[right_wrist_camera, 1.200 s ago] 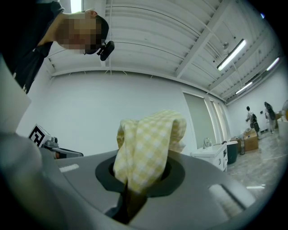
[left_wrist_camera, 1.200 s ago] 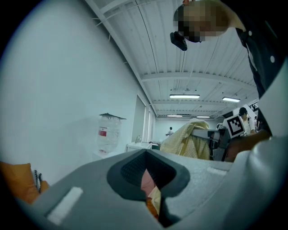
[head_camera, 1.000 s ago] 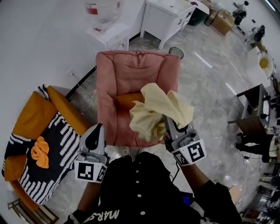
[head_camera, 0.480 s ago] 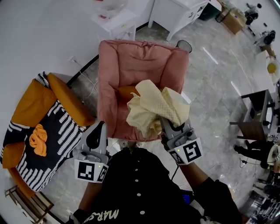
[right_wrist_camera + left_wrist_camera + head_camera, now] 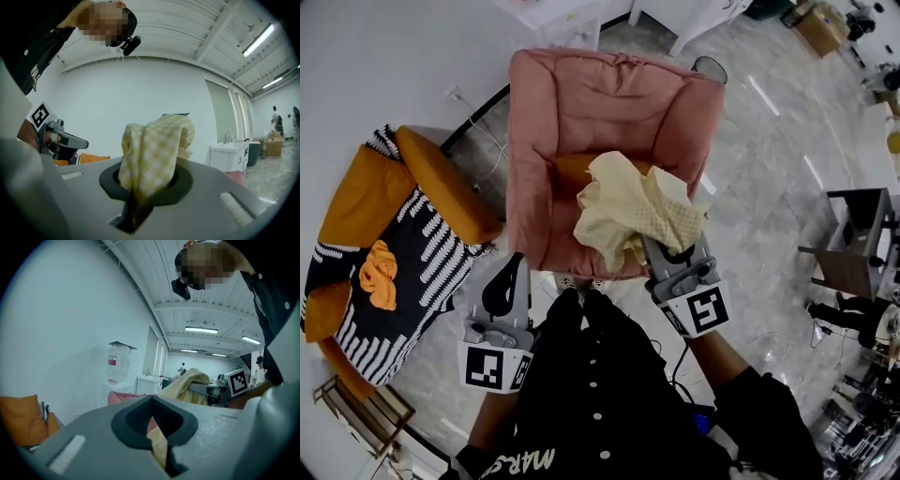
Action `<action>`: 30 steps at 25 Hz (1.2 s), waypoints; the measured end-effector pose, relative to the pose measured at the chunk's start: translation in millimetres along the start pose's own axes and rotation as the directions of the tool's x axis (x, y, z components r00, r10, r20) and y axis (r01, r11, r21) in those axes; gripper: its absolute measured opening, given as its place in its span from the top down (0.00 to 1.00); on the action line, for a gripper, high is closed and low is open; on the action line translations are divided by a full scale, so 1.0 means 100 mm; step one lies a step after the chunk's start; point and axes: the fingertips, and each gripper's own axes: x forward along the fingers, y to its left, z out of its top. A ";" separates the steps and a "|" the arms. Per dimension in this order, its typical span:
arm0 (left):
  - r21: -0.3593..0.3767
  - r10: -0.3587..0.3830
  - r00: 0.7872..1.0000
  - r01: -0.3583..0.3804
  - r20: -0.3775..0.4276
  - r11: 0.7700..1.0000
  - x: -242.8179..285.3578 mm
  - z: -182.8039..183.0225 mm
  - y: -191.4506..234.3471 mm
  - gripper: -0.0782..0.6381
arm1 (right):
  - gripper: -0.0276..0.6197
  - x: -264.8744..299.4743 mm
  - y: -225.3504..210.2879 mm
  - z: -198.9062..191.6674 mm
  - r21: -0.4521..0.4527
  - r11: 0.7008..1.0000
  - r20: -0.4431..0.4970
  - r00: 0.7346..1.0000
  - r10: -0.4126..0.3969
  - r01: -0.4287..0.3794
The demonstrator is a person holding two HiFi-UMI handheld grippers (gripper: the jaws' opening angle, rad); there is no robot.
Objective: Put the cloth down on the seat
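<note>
A grey, glossy stone floor (image 5: 769,178) is seen across the head view. On it a pink upholstered armchair (image 5: 581,103) is set against the white wall, and an orange patch of its seat (image 5: 567,171) is left showing at the back. To the left of it, and apart from it, an orange armchair (image 5: 441,187) is draped with a black-and-white patterned throw (image 5: 412,281), on which a small crumpled orange rag (image 5: 377,277) is laid. The bottom of the view is filled by the person's black buttoned shirt (image 5: 600,394).

A pale yellow checked cloth (image 5: 628,211) is held bunched over the front of the pink armchair's seat and beside its right armrest. It is carried by the right gripper (image 5: 662,253), whose fingers are covered by the folds in the head view. In the right gripper view the jaws are seen pressed onto the cloth (image 5: 154,150), which is pinched in the notch of the right gripper (image 5: 140,199) and stands up above it in a thick fold. From the left gripper view the cloth (image 5: 190,383) is shown lifted clear above the pink armchair (image 5: 124,398).

The left gripper (image 5: 504,286) is held low at the armchair's front left corner, well apart from the cloth. Its jaws (image 5: 157,439) are drawn together to a narrow slit; a pale strip is seen in that slit, but what it is cannot be told.

A small dark wastebasket (image 5: 710,67) is placed just behind the pink armchair's right corner.
</note>
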 end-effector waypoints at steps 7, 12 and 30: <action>-0.014 -0.063 0.997 0.063 -0.035 0.998 0.06 -0.34 -0.17 0.89 | 0.84 0.25 0.01 -0.53 -0.010 0.998 -0.020 0.998 0.061 -0.061; -0.042 -0.087 0.992 0.084 -0.091 0.996 0.05 -0.69 -0.29 0.89 | 0.84 0.41 0.09 -1.10 -0.021 0.994 -0.077 0.991 0.106 -0.108; -0.159 -0.126 0.969 0.093 -0.211 0.983 0.37 -1.66 -0.44 0.89 | 0.83 0.81 0.20 -3.31 -0.062 0.972 -0.469 0.866 0.171 -0.225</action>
